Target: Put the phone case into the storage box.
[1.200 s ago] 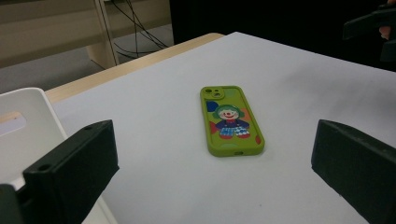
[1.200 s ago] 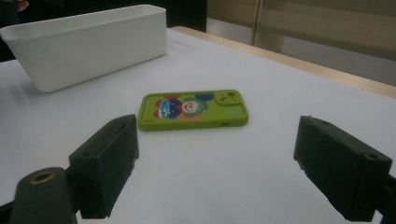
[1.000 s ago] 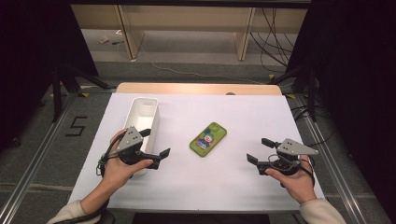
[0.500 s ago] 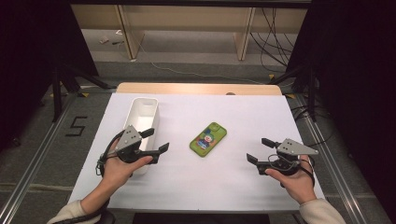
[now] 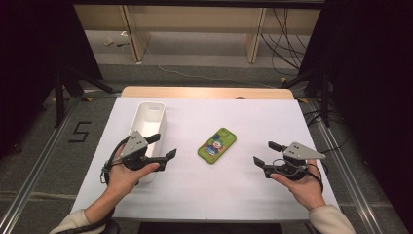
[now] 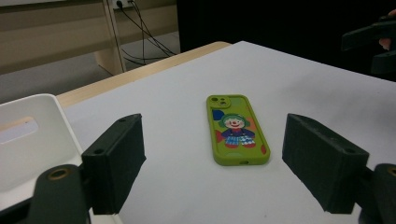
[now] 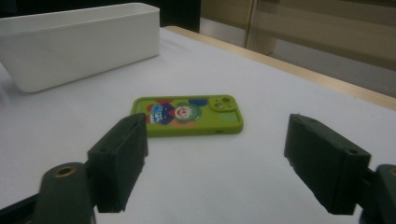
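1. Your left gripper point(image 5: 163, 146) sits beside the white bin point(image 5: 148, 117), jaws spread wide, holding and touching nothing; it points toward the phone
2. The green phone point(image 5: 217, 145) lies flat on the white table point(image 5: 219, 190), between your two grippers, well apart from both; its long axis runs diagonally, camera end away from you and to your right. Your left gripper looks slightly nearer
3. Your right gripper point(image 5: 264, 153) rests near the table's right edge, jaws equally wide, empty, aimed at the phone's long side

Green clown-print phone point(image 5: 217, 145) lies flat beside white bin point(image 5: 148, 127).
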`<state>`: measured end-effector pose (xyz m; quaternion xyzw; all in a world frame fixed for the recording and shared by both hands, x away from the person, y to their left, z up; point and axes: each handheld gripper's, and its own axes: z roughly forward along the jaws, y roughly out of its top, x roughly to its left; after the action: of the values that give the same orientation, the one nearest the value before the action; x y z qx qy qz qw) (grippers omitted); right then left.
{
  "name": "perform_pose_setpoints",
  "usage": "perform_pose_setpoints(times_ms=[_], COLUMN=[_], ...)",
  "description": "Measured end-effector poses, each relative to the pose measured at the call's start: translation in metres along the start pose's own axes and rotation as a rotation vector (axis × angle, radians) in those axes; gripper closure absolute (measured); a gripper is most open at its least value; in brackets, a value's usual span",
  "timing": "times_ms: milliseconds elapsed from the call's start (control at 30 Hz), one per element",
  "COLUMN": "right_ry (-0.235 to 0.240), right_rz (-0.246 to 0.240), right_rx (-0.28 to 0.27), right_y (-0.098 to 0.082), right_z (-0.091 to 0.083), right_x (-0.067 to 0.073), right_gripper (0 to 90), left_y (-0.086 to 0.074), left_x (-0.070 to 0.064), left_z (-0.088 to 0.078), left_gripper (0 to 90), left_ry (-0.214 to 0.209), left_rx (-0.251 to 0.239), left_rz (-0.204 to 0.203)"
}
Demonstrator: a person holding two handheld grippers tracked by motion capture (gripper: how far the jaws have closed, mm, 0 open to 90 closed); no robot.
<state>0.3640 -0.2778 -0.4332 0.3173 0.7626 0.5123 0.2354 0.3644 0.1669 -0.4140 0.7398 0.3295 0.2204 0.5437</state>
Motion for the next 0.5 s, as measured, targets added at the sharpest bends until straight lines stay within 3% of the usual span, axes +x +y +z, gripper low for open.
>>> perform_pose_setpoints(times_ms=[167, 200, 233, 267, 300, 333, 400, 500], right_ry=[0.004, 0.026, 0.035, 0.035, 0.048, 0.048, 0.052, 0.056], right_rz=[-0.021, -0.032, -0.035, -0.035, -0.041, -0.041, -0.044, -0.046], right_rx=[-0.011, 0.003, 0.015, 0.015, 0.035, 0.035, 0.045, 0.045], right_y=[0.005, 0.009, 0.010, 0.010, 0.012, 0.012, 0.017, 0.021], right_z=[0.008, 0.014, 0.016, 0.016, 0.020, 0.020, 0.027, 0.033], right_x=[0.001, 0.002, 0.002, 0.002, 0.003, 0.003, 0.005, 0.006], right_gripper=[43.7, 59.0, 65.3, 65.3, 78.2, 78.2, 89.4, 90.0], left_y=[0.000, -0.001, -0.001, -0.001, -0.001, -0.001, -0.001, -0.001], left_x=[0.000, 0.000, 0.000, 0.000, -0.001, -0.001, -0.001, -0.001], left_z=[0.001, 0.001, 0.002, 0.002, 0.002, 0.002, 0.002, 0.002], left_gripper=[20.5, 20.5, 20.5, 20.5, 20.4, 20.4, 20.4, 20.3], left_ry=[-0.001, -0.005, -0.009, -0.009, -0.009, -0.009, -0.009, -0.005], left_rx=[-0.001, 0.002, 0.003, 0.003, 0.006, 0.006, 0.002, 0.000], left_rz=[-0.007, -0.008, -0.009, -0.009, -0.005, -0.005, -0.002, -0.008])
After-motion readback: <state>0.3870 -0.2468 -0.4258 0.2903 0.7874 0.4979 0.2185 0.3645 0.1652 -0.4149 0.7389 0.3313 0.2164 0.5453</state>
